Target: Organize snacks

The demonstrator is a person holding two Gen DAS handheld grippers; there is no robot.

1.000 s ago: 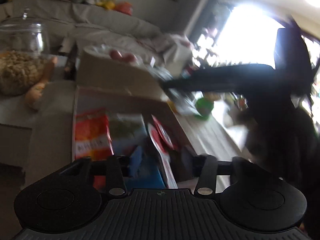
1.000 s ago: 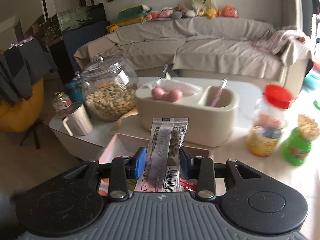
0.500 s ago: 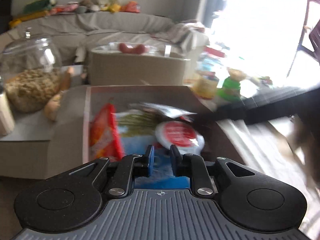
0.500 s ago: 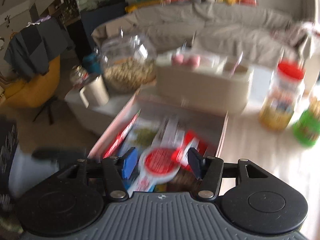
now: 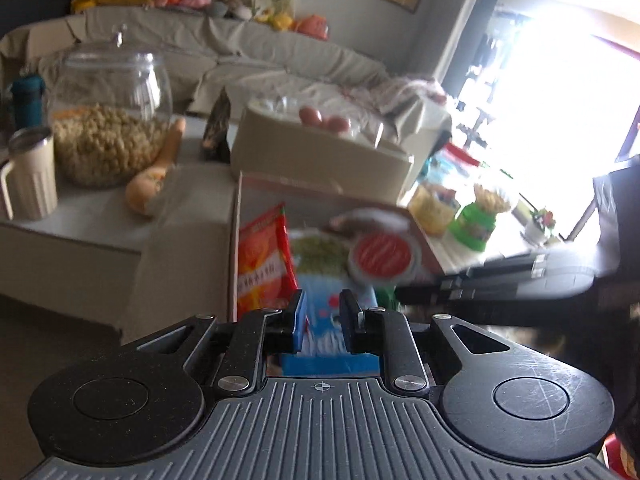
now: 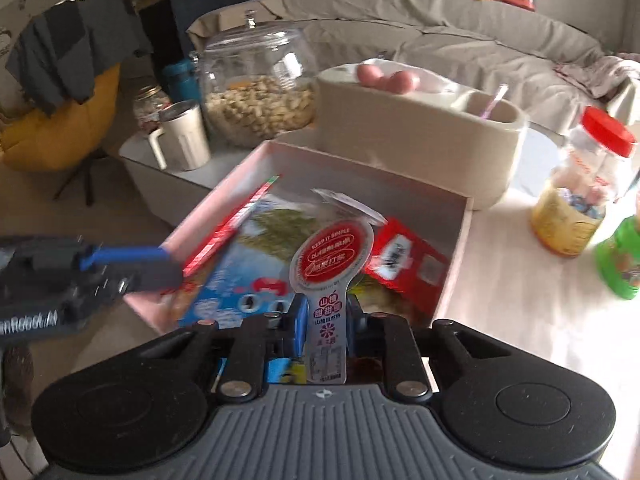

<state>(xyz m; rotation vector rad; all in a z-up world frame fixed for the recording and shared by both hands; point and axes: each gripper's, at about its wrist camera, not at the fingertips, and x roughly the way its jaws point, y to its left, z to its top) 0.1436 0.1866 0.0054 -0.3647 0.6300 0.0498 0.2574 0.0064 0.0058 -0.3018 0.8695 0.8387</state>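
An open pink box (image 6: 456, 256) on the pale table holds several snack packs: a blue pack (image 6: 240, 284), a red pack (image 6: 404, 260), an orange-red pack (image 5: 260, 264). My right gripper (image 6: 322, 320) is shut on the stem of a round red-and-white snack packet (image 6: 334, 252), held over the box's near side. That packet also shows in the left wrist view (image 5: 384, 256). My left gripper (image 5: 322, 320) hangs over the box's near left edge, its jaws a narrow gap apart with nothing between them. It shows in the right wrist view (image 6: 120, 264).
Behind the box stands a beige two-part caddy (image 6: 420, 128) with pink eggs. A glass jar of nuts (image 6: 256, 88) and a cream mug (image 6: 182, 136) stand at left. A red-lidded jar (image 6: 584, 184) and a green tub (image 6: 620, 256) stand at right. A sofa (image 6: 440, 40) lies behind.
My right gripper let go of the grey striped packet, dropped toward the box and shut on the round red packet. My left gripper's jaws narrowed and swung over the box.
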